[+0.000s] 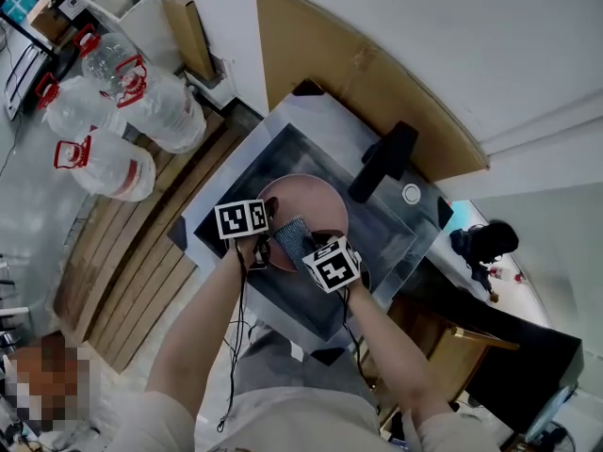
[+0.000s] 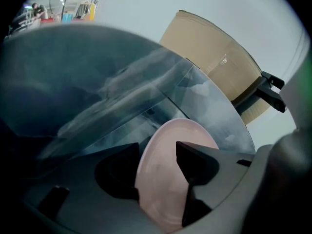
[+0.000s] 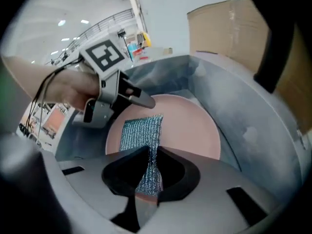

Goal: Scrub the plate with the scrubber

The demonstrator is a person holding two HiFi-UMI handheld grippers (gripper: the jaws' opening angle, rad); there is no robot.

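Keep the scrubber [image 3: 141, 133] pinched hard in the right gripper [image 3: 151, 150], jaws pressed together on its near end. Lay the free end flat on the plate [image 3: 190, 126] and sweep in overlapping strokes from the middle of the sink [image 3: 253, 130] out toward its walls. Expect sliding: nothing clamped by the left gripper [image 2: 156, 147], spread wide astride the plate's rim with no pad pressing. Close on that rim, or brace against it, before leaning in with the scrubber.

Down inside the sink basin, the plate, face up and apparently tipped a little off the sink floor, though hard to judge through the wide lens. Over the plate's middle, the scrubber: a rectangular mesh strip, long axis running out from the right jaws across the basin, free end pointing toward the left gripper.
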